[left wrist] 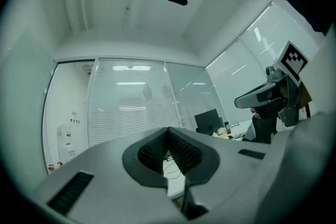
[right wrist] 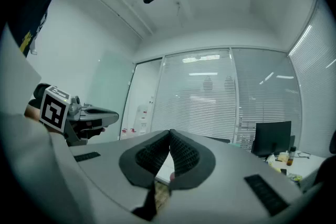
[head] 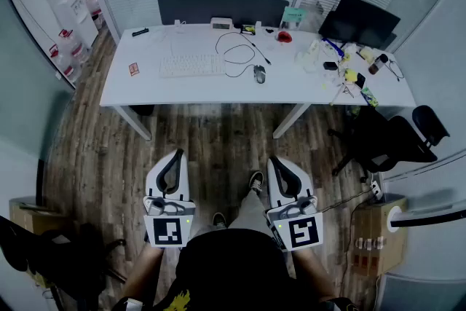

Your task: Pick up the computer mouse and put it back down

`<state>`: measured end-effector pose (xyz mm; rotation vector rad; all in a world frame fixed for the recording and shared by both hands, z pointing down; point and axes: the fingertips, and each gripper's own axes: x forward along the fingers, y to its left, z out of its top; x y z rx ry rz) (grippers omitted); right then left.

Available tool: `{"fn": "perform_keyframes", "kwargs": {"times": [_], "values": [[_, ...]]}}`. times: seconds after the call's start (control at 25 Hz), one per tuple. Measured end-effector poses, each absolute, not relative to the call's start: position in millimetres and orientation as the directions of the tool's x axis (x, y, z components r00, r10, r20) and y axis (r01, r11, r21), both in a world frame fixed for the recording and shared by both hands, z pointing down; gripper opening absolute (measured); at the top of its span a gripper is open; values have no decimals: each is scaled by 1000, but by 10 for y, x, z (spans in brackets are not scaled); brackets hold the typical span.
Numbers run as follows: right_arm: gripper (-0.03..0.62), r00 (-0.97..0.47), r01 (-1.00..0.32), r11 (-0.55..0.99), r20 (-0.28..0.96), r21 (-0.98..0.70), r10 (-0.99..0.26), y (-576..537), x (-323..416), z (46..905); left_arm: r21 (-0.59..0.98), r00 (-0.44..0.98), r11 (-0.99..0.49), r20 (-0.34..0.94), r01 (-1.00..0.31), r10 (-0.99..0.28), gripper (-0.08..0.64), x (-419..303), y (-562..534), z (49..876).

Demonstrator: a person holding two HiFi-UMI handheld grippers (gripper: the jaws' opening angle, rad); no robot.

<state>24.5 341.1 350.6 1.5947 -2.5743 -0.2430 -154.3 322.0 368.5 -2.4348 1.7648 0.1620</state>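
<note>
Head view: the computer mouse [head: 260,73] lies on the white desk [head: 138,87] at 12 o'clock, well apart from the left gripper [head: 177,155] and the right gripper [head: 277,163]. Left gripper view: jaws together, empty. Right gripper view: jaws together, empty.

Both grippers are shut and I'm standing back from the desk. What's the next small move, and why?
Probably step up to the desk and reach the right gripper forward, opening it: the mouse lies far ahead, right of the keyboard, and that gripper is shut, empty.
</note>
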Motion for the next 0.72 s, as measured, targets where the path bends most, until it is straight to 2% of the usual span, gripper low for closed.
{"fn": "perform_keyframes", "kwargs": {"times": [0.12, 0.32, 0.52, 0.72], "values": [[14, -504, -860, 496, -39, 124, -863, 3485, -107, 3422, -29, 301, -299, -131, -954, -945, 14, -1718, 3270, 3689], [14, -515, -849, 510, -5, 137, -857, 3485, -304, 3468, -35, 303, -301, -129, -953, -944, 14, -1823, 3244, 3723], [15, -485, -868, 477, -32, 140, -874, 3373, -147, 3453, -28, 274, -273, -107, -962, -956, 14, -1873, 3227, 3814], [15, -403, -905, 404, 38, 133, -914, 3311, 322, 3650, -16, 285, -285, -130, -958, -950, 14, -2045, 3298, 3726]]}}
